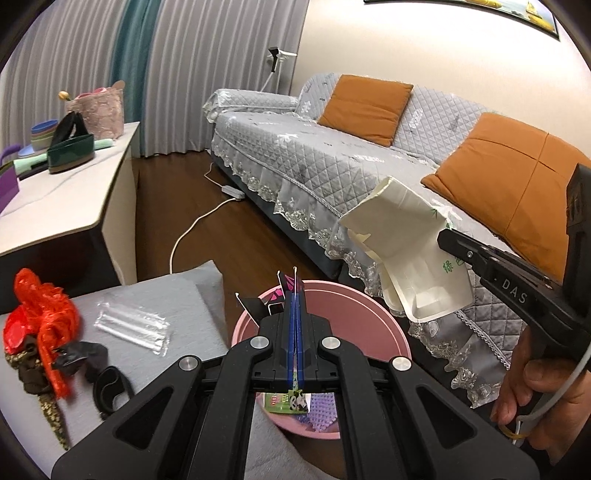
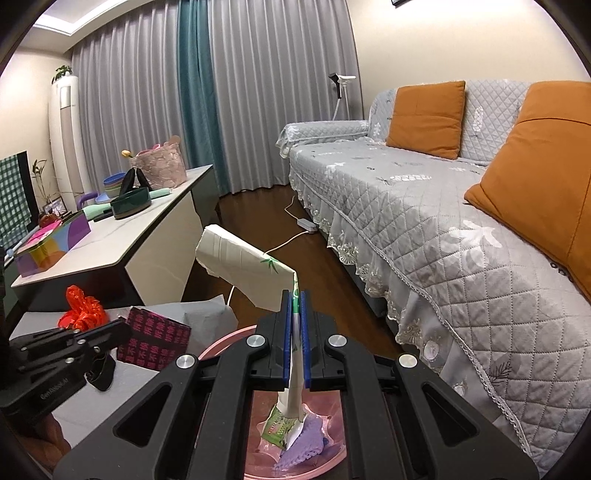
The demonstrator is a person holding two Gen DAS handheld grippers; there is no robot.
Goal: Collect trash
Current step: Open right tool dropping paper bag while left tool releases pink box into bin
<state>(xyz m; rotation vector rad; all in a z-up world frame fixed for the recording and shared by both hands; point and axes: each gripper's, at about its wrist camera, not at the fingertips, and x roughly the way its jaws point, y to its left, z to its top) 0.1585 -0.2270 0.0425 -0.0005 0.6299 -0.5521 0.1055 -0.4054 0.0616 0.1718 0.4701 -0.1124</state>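
On right claw [image 1: 448, 236] body: "DAS"; clamps cream carton [image 1: 406, 254].

Warm, even indoor light; strong fisheye bending and dark corners in both views.

A bright ceiling recess [image 2: 62, 22] glows at the far left in the right wrist view, and the cream wall [image 1: 424, 44] reads evenly lit, with no hard shadows on the sofa [image 2: 424, 206]. The curtains [image 2: 147, 110] bow along the frame edge, and the counter [image 1: 70, 192] edge curves. A black vignette rims each picture. Soft glare sits on the clear plastic wrapper [image 1: 133, 326] and on the metal pins of the left gripper [image 1: 295, 295]. The red plastic bag [image 1: 44, 310] looks slightly overexposed. Near parts of the right gripper [image 2: 294, 299] are soft, and the person's hand [image 1: 546, 398] lies in shade at the right edge.
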